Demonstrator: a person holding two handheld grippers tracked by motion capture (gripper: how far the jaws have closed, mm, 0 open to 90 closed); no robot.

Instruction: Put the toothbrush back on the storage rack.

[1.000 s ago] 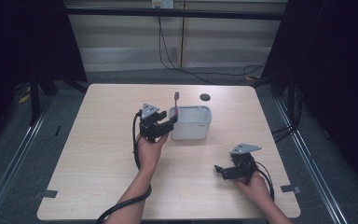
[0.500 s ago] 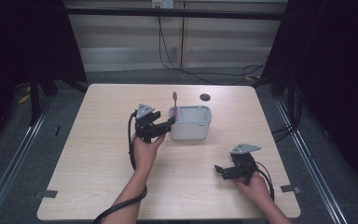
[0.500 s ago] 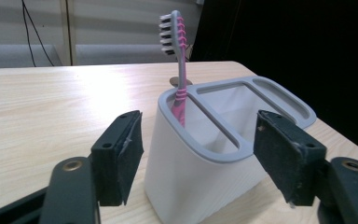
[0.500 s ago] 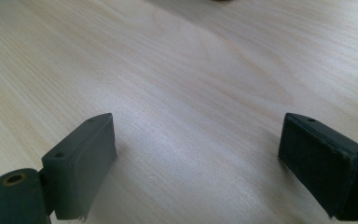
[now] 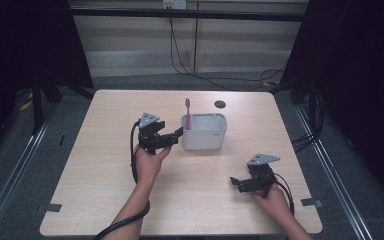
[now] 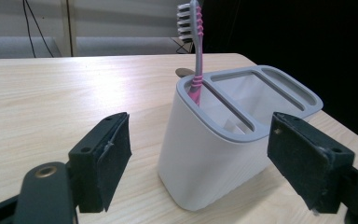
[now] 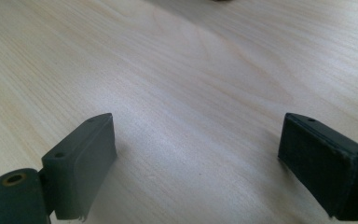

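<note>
A white holder (image 5: 206,136) with a grey rim (image 6: 242,133) stands at mid-table. A pink toothbrush (image 5: 187,111) stands upright in its left slot, bristles up (image 6: 196,51). My left gripper (image 5: 176,136) is level with the holder's left wall and points at it. Its jaws have just been opening and now stand wide, gripping nothing. In the left gripper view (image 6: 200,135) the holder sits just beyond the pads (image 6: 114,158). My right gripper (image 5: 236,183) rests open near the front right of the table, with bare wood between its jaws (image 7: 198,140).
A small dark round disc (image 5: 220,104) lies on the table behind the holder. The light wooden table (image 5: 105,200) ends close behind my right hand. Cables run over the floor beyond the far edge.
The left gripper has drawn back to the left from the holder and its jaws have spread. The toothbrush now stands alone in the holder. The right gripper has stayed put.
</note>
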